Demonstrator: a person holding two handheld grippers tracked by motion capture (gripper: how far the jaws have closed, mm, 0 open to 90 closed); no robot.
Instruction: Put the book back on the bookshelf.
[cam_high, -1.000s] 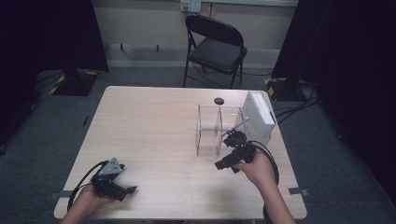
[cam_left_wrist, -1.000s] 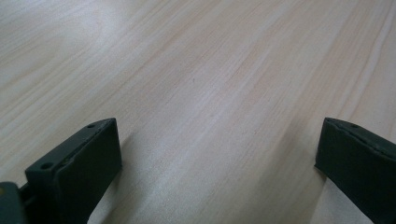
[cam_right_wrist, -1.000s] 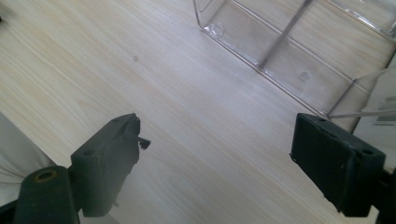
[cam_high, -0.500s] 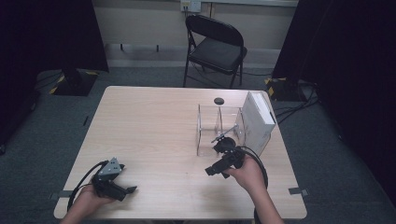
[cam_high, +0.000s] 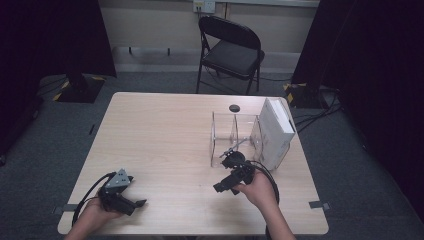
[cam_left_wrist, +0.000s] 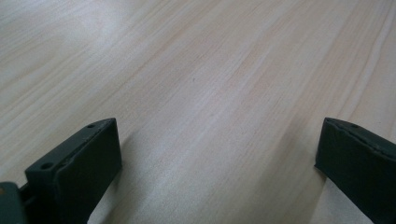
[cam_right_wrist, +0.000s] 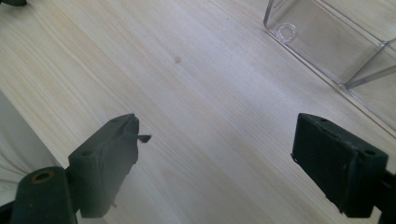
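Your left gripper (cam_high: 131, 204) rests near the table's (cam_high: 160, 130) front left corner, jaws spread and empty. Your right gripper (cam_high: 223, 187), jaws also spread with nothing between them, sits just before the clear acrylic box (cam_high: 235, 137). Approach one thin wall squarely, then close gently.
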